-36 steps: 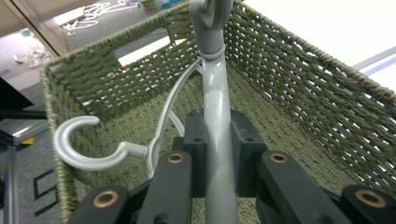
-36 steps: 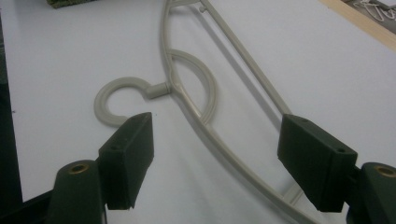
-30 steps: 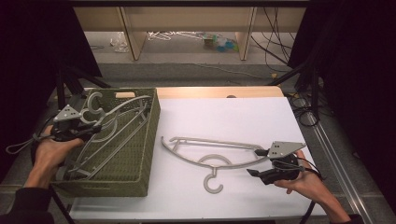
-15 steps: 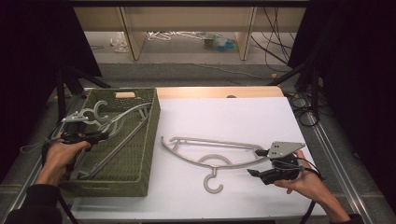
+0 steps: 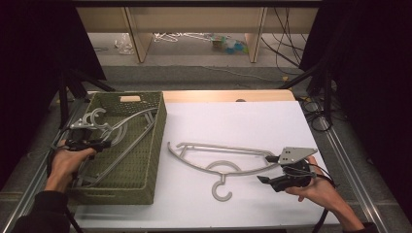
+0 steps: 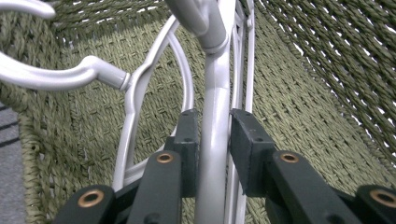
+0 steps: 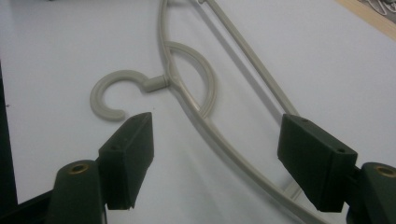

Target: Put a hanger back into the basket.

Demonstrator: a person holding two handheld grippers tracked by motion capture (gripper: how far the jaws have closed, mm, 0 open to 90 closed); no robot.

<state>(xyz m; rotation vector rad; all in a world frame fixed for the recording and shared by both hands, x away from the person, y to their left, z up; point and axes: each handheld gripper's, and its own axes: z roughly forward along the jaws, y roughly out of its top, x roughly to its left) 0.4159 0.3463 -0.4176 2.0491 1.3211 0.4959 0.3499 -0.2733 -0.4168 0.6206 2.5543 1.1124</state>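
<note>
Fingers [image 6: 187, 140] astride hanger [image 6: 214, 154] — hand [image 5: 65, 162] low

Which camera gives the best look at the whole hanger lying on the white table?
The high view: it shows the whole hanger on the white table, hook toward the person. The right gripper view shows its hook and part of its arms close up, between open jaws. The left gripper view looks into the basket instead.

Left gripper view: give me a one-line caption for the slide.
Left tongs, just opening, straddle a grey hanger's arm inside the green woven basket, beside a second hanger.
</note>
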